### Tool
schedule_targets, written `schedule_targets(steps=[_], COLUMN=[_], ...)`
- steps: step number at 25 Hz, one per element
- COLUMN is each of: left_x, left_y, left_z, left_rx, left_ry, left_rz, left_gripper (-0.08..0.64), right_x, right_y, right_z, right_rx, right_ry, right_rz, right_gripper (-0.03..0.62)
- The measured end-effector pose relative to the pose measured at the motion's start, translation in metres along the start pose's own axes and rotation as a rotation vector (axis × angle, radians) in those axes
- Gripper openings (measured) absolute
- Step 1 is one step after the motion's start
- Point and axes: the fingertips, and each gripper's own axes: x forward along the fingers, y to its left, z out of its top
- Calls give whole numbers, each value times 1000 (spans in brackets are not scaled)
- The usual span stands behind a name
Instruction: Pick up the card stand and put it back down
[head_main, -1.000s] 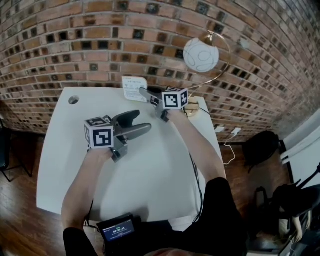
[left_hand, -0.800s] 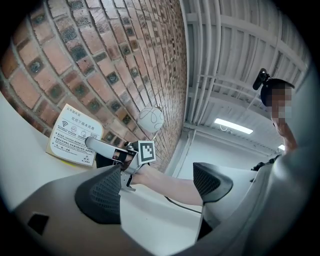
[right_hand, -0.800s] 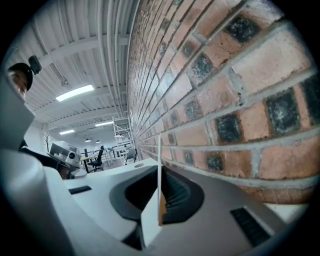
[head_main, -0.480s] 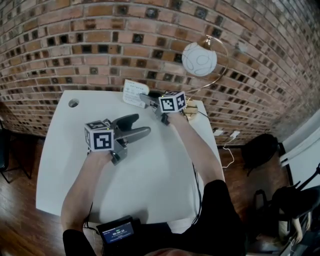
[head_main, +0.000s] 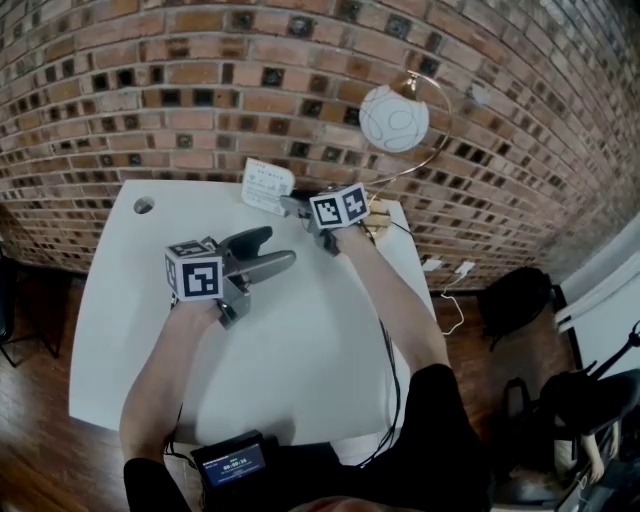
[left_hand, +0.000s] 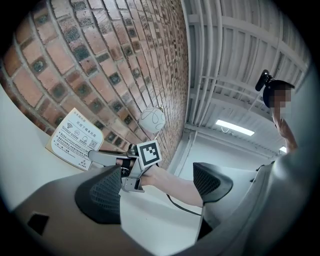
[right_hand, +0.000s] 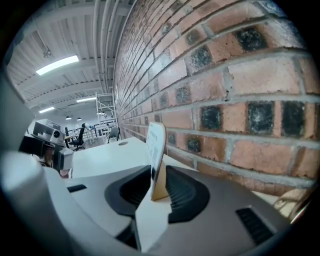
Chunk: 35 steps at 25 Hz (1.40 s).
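Two grippers are seen over a white table (head_main: 130, 310) set against a brick wall (head_main: 150, 90). Near the table's far left corner a round hole (head_main: 144, 205) is visible. The left gripper (head_main: 278, 247) is held above the table left of centre and pointed rightward. In the left gripper view its jaws are spread wide and nothing is gripped; only the table and the other arm are seen beyond them. The card stand (head_main: 267, 185) is set upright on the table at the back edge, close to the wall. The right gripper (head_main: 290, 206) is placed at the stand from its right side. Its jaws have just been opening, and in the right gripper view the stand is seen edge-on between them, resting on the table, released and not clamped. Contact between the right-hand jaw and the stand's base cannot be told. Further right, a lamp (head_main: 394, 117) with a white globe is arched over the table corner. At the near edge a small screen device (head_main: 233, 463) is seen.
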Motion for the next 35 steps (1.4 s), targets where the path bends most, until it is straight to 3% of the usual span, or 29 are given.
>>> schedule_targets(steps=[12, 35], left_x=[0, 0], left_y=[-2, -3], left_z=[2, 2], left_rx=[6, 1], left_ry=[-5, -8], left_rz=[3, -4], left_gripper=[446, 446], right_x=[-5, -4], right_y=[-17, -25], right_z=[-4, -2], right_rx=[28, 58], right_ry=[27, 5], right_rz=[-99, -111], right_gripper=[123, 123])
